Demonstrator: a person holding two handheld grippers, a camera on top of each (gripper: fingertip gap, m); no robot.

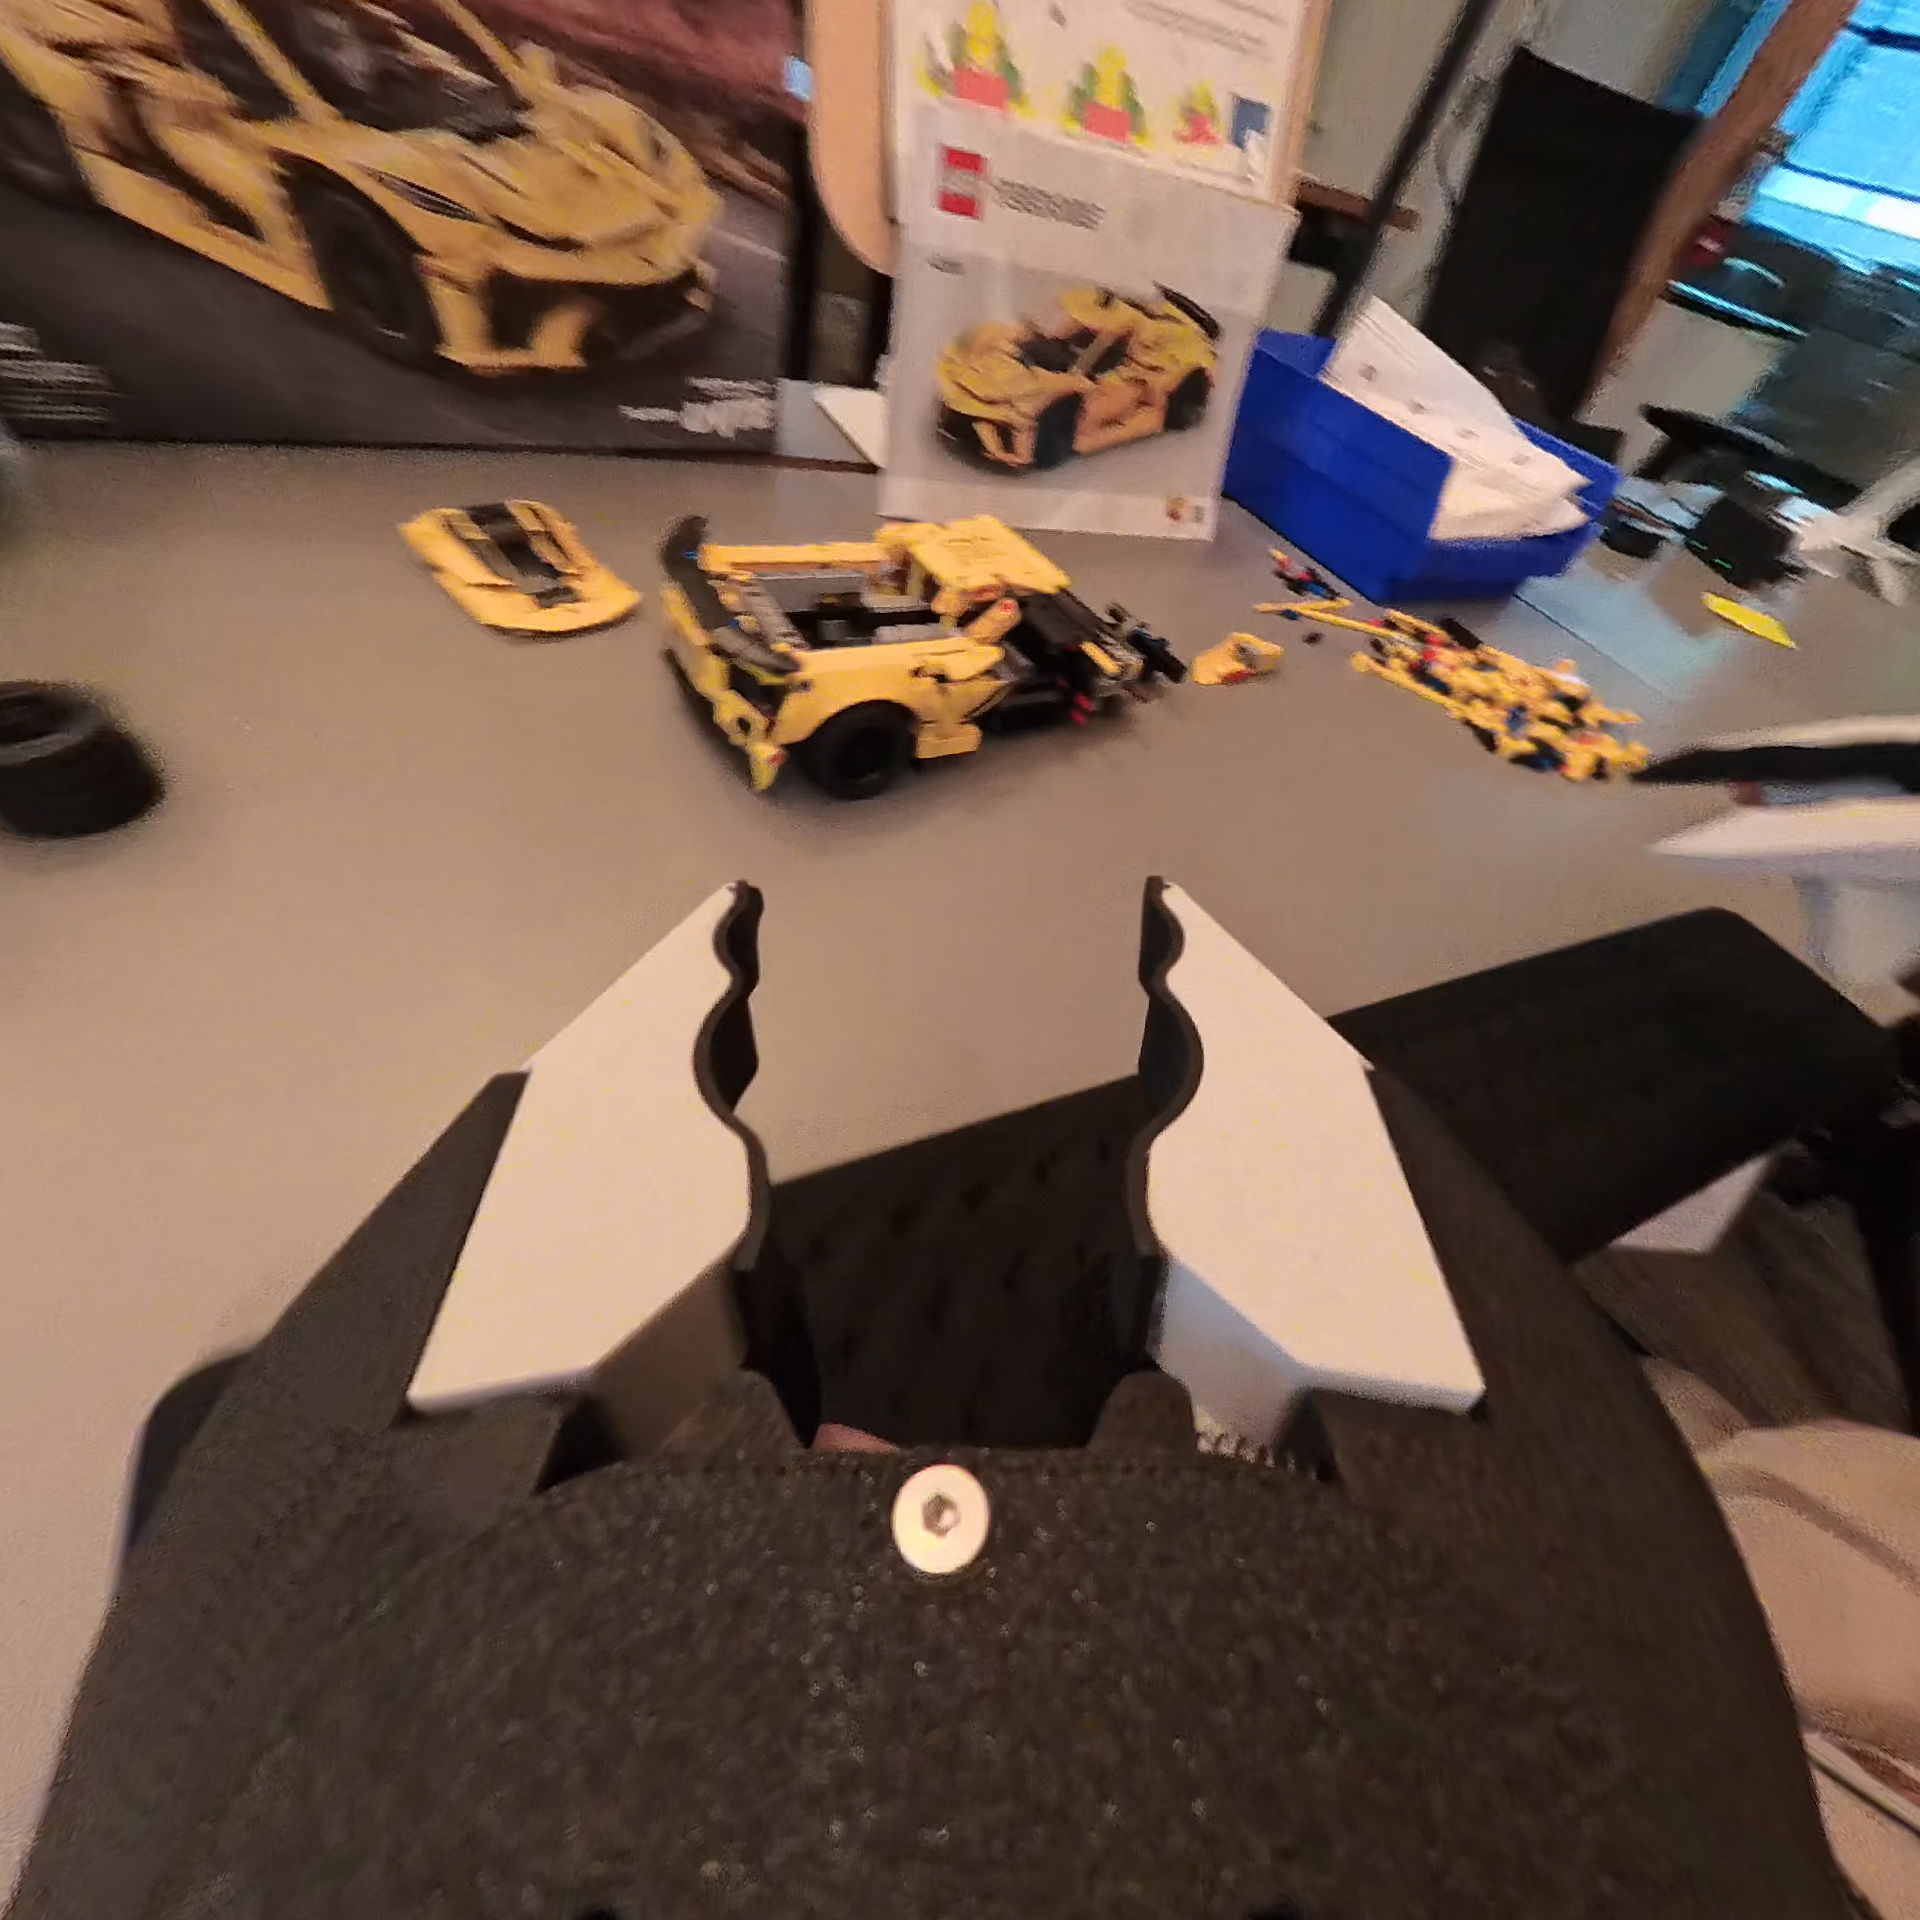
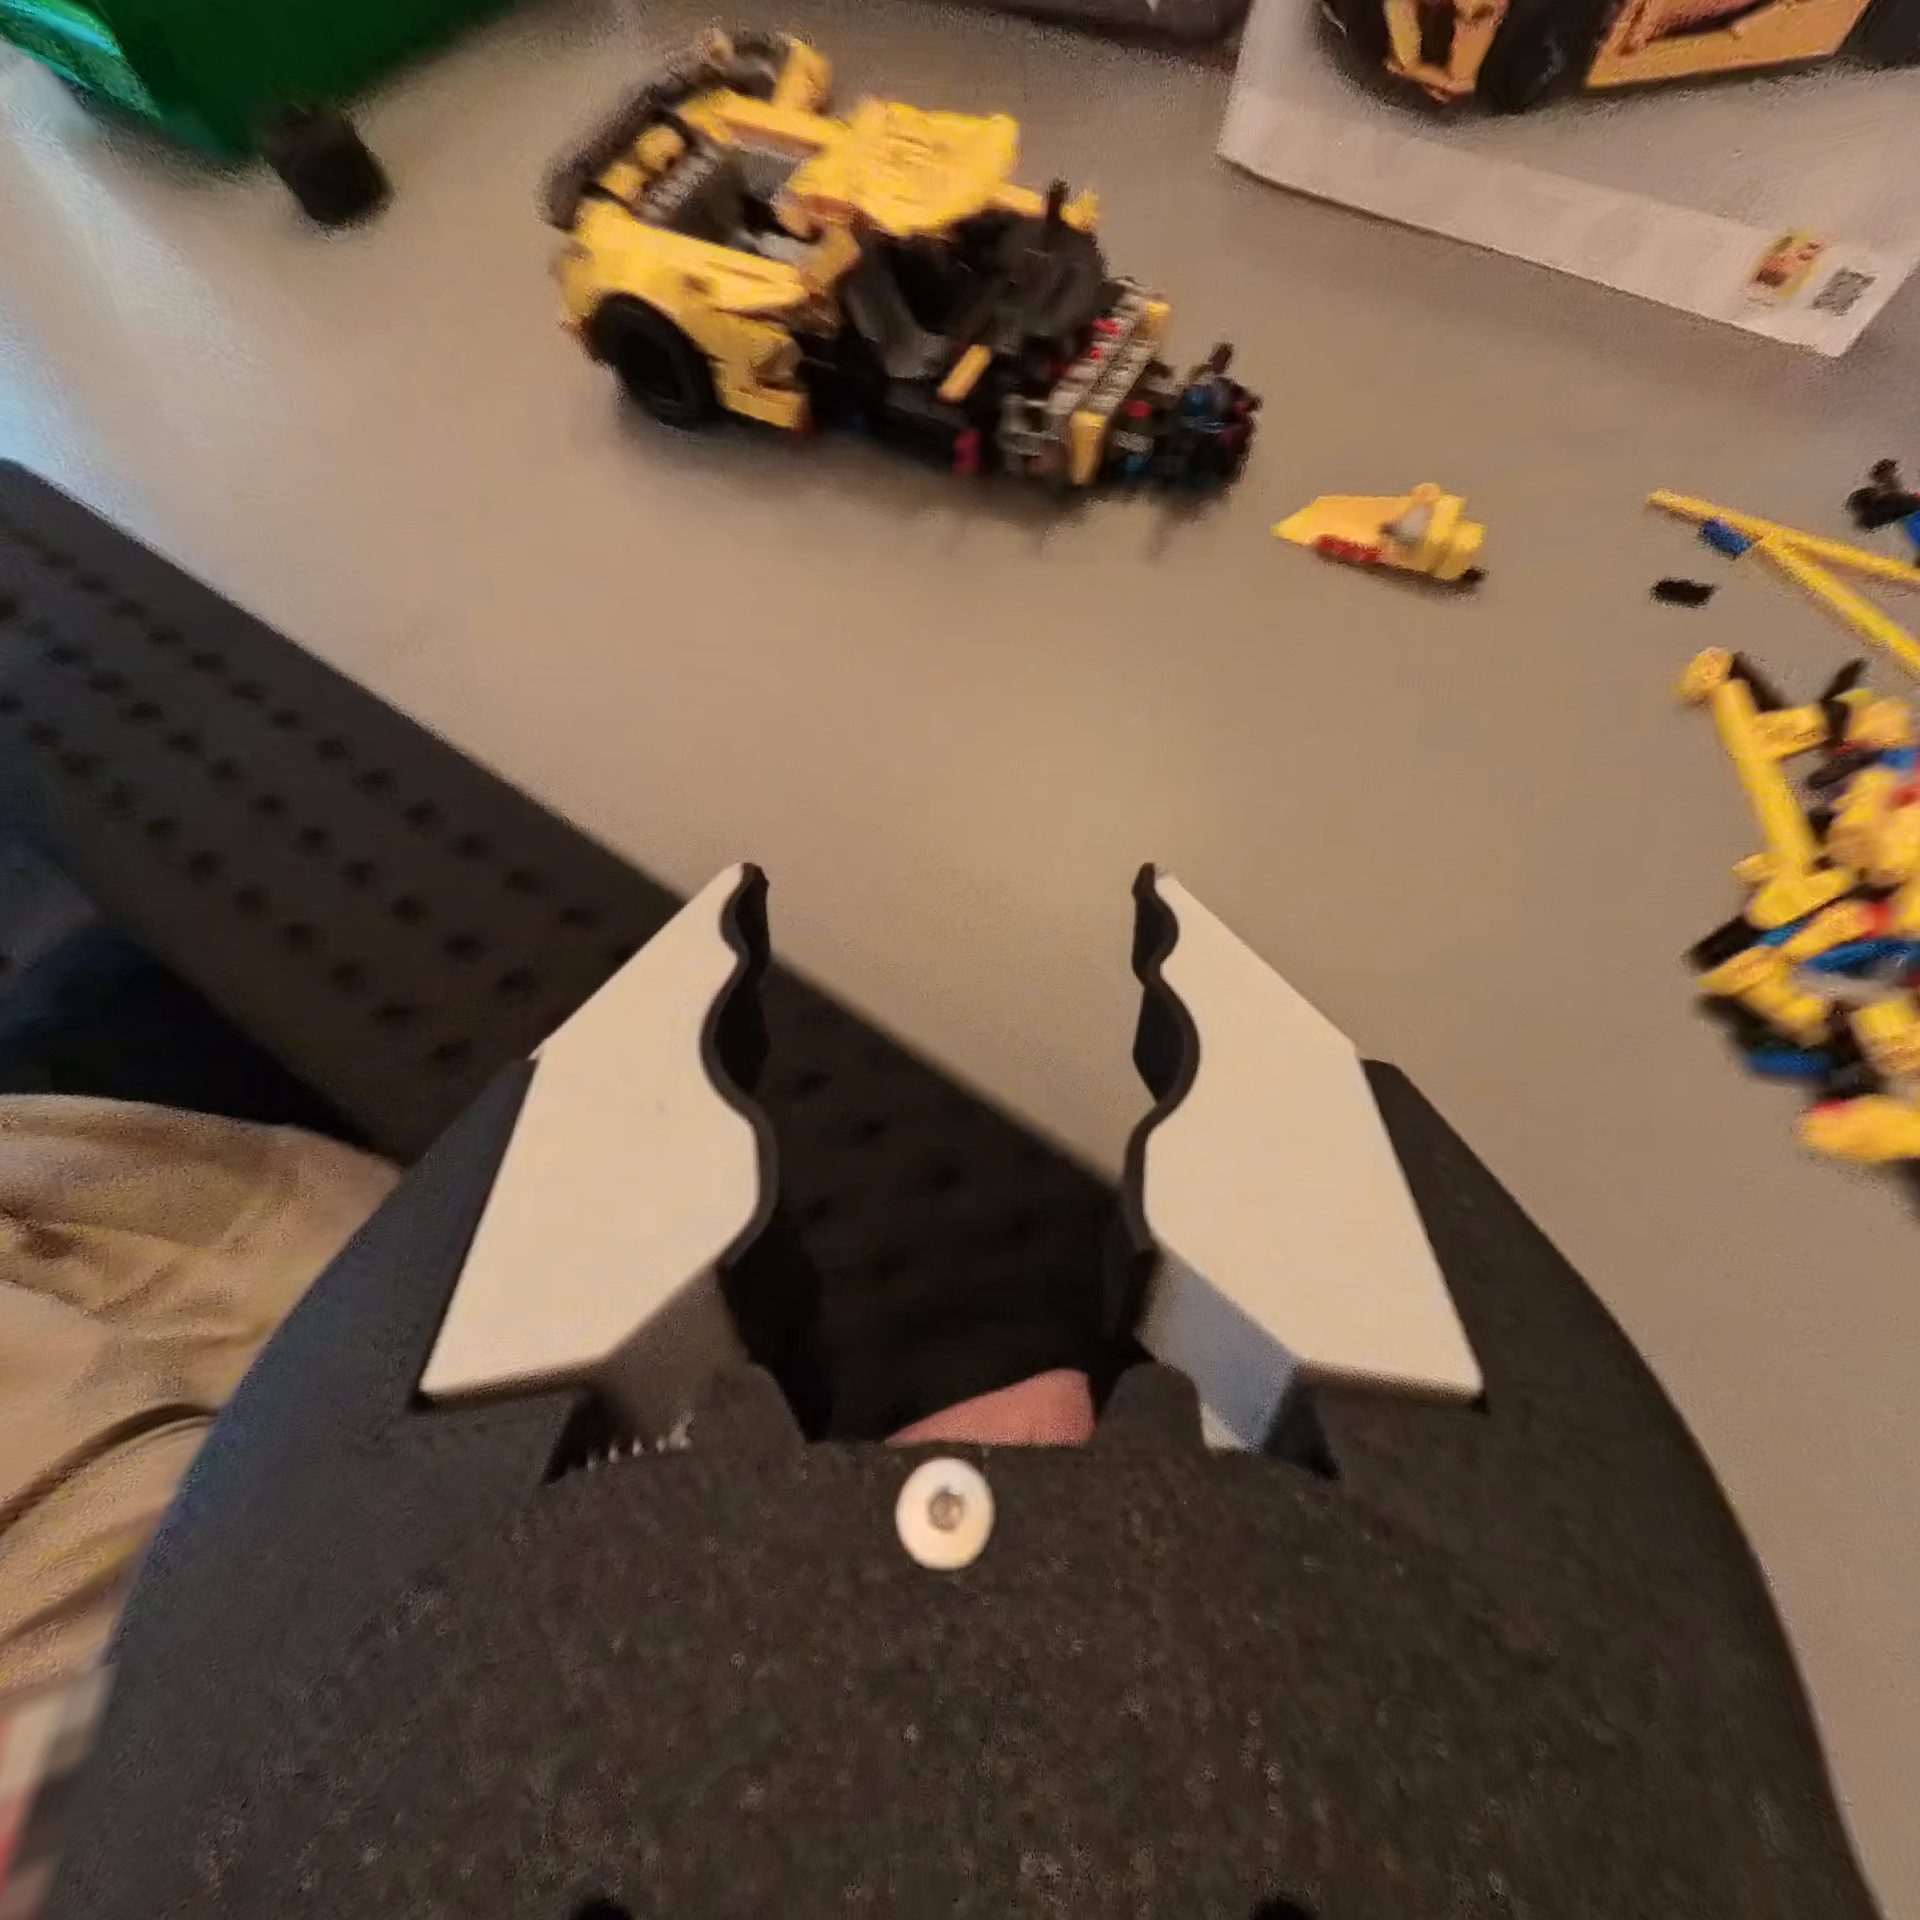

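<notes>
A partly built yellow brick car (image 1: 883,644) stands on the grey table (image 1: 520,935), with its front end open and black inner parts showing. It also shows in the right wrist view (image 2: 852,281). My left gripper (image 1: 948,894) is open and empty, held above the table's near edge, well short of the car. My right gripper (image 2: 948,878) is open and empty over the near edge too; it enters the left wrist view at the right side (image 1: 1787,790). A small yellow sub-assembly (image 2: 1387,535) lies right of the car. A pile of loose yellow, black and blue pieces (image 2: 1818,935) lies at the right.
A yellow hood panel (image 1: 514,566) lies left of the car and black tyres (image 1: 62,758) at the far left. The set's box (image 1: 364,229), an instruction booklet (image 1: 1070,364) and a blue bin (image 1: 1403,478) stand behind. A black perforated pad (image 2: 260,831) lies near me.
</notes>
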